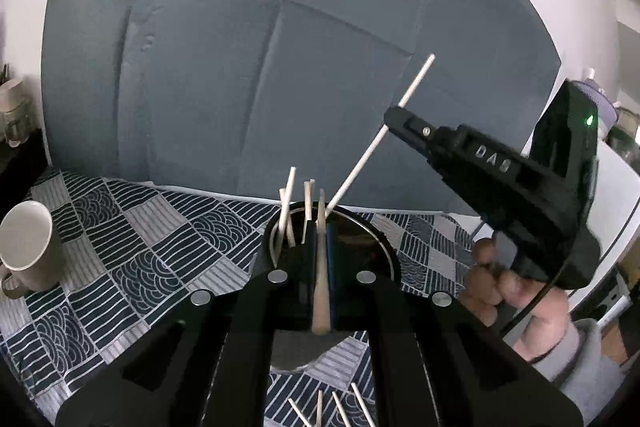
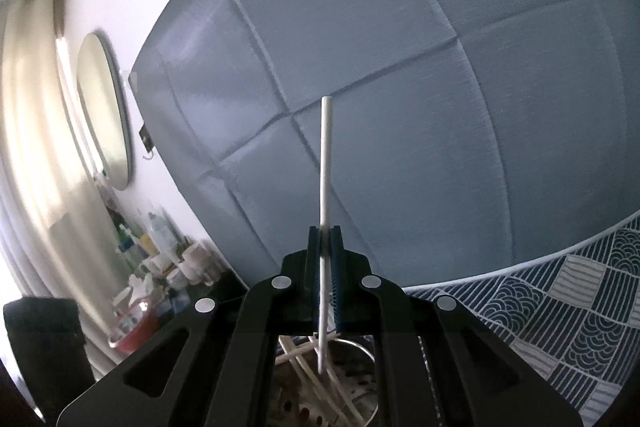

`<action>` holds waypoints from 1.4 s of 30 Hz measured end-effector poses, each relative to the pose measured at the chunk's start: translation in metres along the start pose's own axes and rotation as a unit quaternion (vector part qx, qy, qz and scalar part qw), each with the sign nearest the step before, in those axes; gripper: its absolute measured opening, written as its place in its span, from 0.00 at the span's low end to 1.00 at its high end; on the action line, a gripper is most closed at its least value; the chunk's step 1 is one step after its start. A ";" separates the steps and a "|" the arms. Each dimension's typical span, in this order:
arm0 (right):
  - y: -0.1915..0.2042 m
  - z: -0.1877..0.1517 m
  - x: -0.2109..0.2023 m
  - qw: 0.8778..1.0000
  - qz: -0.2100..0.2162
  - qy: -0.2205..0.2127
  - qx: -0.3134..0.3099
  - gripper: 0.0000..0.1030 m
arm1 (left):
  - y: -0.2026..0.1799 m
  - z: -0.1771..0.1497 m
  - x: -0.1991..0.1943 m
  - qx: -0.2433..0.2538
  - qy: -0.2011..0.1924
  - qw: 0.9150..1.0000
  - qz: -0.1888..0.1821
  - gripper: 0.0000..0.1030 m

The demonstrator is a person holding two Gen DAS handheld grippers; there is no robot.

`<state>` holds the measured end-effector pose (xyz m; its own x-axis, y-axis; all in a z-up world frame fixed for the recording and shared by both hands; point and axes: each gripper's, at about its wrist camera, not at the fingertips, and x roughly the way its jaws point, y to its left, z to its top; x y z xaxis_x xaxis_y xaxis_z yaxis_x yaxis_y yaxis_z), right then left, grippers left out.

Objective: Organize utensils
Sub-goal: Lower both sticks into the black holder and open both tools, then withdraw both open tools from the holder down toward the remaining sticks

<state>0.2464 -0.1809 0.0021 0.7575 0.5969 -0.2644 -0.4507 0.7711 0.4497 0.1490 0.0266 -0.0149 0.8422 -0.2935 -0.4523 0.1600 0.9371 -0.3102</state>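
Observation:
A round dark holder with a metal rim (image 1: 390, 251) stands on the patterned cloth, with several pale sticks upright in it. My left gripper (image 1: 320, 227) is just above its near edge, shut on a tapered wooden utensil (image 1: 320, 291) that points into the holder. My right gripper (image 1: 394, 115), held by a hand (image 1: 492, 287), is higher on the right and shut on a long white stick (image 1: 360, 167) whose lower end slants down into the holder. In the right wrist view the white stick (image 2: 326, 155) stands upright between that gripper's (image 2: 325, 231) fingers, above the holder (image 2: 366, 351).
A cream mug (image 1: 28, 247) sits on the blue and grey patterned cloth (image 1: 140, 247) at the left. Several loose pale sticks (image 1: 336, 407) lie on the cloth near me. A grey padded headboard (image 1: 260, 67) rises behind. A cluttered side table (image 2: 160, 267) stands far left.

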 end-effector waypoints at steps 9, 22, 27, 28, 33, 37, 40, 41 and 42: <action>0.015 -0.007 -0.013 0.998 -0.024 0.013 -0.063 0.05 | 0.014 -0.004 -0.047 -0.017 0.017 1.000 0.003 0.05; 0.023 -0.016 -0.016 0.995 -0.036 0.030 -0.087 0.05 | 0.003 0.007 -0.073 0.007 0.061 0.998 0.009 0.05; 0.021 -0.020 -0.016 0.995 -0.039 0.041 -0.087 0.05 | -0.016 0.024 -0.051 0.047 0.085 0.995 0.014 0.05; 0.020 -0.020 -0.016 0.994 -0.040 0.043 -0.087 0.05 | -0.020 0.027 -0.043 0.060 0.097 0.993 0.021 0.05; 0.017 -0.023 -0.017 0.992 -0.049 0.048 -0.103 0.06 | -0.028 0.031 -0.011 0.071 0.146 0.986 0.035 0.05; 0.012 -0.023 -0.019 0.992 -0.059 0.043 -0.105 0.08 | -0.027 0.037 -0.002 0.065 0.140 0.987 0.037 0.13; 0.005 -0.021 -0.021 0.991 -0.080 0.035 -0.100 0.48 | -0.024 0.040 -0.001 0.059 0.125 0.990 0.040 0.45; 0.003 -0.019 -0.023 0.991 -0.087 0.029 -0.099 0.60 | -0.022 0.040 -0.002 0.057 0.117 0.990 0.045 0.56; 0.002 -0.017 -0.025 0.991 -0.093 0.021 -0.098 0.60 | -0.019 0.041 -0.001 0.054 0.112 0.991 0.050 0.63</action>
<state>0.2188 -0.1906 -0.0056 0.8177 0.4452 -0.3648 -0.3904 0.8948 0.2168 0.1663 0.0166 0.0259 0.7232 -0.2221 -0.6540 0.1458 0.9746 -0.1697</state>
